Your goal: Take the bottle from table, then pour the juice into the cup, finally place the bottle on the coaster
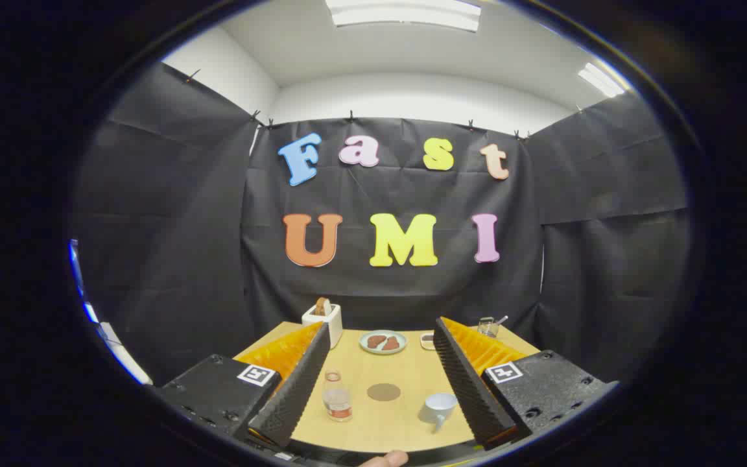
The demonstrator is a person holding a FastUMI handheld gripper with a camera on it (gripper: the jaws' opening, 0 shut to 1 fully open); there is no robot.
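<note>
Hand-held gripper (383,383) wide open, empty, raised above worktop (380,428); bottle (337,397) near left finger awaits grasp; coaster (384,392), cup (439,407) alongside.

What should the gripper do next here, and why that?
Probably move forward and down toward the bottle. The gripper is open and holds nothing, and the bottle stands upright on the table beside one finger, with the coaster and cup near.

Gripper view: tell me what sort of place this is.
Probably a staged recording booth: black cloth walls enclose a small wooden table set with a bottle, cup and coaster. The claw is open.
</note>
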